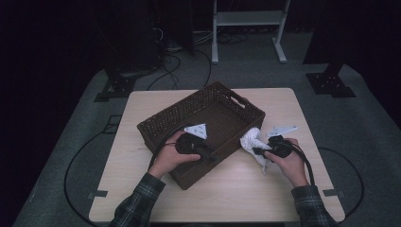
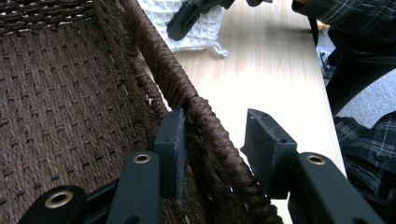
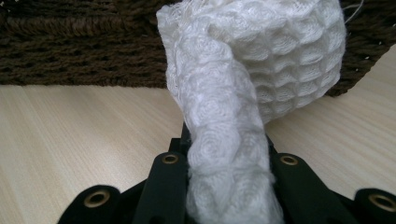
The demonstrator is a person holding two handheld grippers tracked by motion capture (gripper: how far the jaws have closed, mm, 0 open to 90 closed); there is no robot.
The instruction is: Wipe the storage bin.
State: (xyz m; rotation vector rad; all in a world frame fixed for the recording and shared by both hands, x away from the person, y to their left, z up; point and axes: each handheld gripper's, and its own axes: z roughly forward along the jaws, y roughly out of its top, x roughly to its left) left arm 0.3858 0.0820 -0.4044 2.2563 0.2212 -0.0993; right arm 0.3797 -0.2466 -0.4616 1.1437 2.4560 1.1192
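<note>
A dark brown woven basket (image 1: pixel 203 127) is seen standing slantwise on the light wooden desk (image 1: pixel 142 189), and everything else is placed by it. The left tongs (image 1: pixel 211 156) are set over the basket's near right-hand wall. In the left gripper view that wall's thick woven rim (image 2: pixel 205 130) is seen between the two jaws: the inner pad is laid flat against the rim's inside face, while a clear gap is left between the outer pad and the rim's outside face. The left tongs (image 2: pixel 215 140) are thus held partly apart astride the wall, not clamped on it.

A white waffle-weave cloth (image 1: pixel 253 142) is found outside the basket, just beside its right corner, touching or almost touching the wall there. It is gripped by the right tongs (image 1: pixel 257 151), which are brought in from the side away from the basket. In the right gripper view a bunched strand of the cloth (image 3: pixel 233 140) is seen pinched between the narrowed jaws of the right tongs (image 3: pixel 229 177); the rest of the cloth is spread upward in front of the basket's outer wall (image 3: pixel 70 51), with bare desk (image 3: pixel 70 135) beneath it.
</note>
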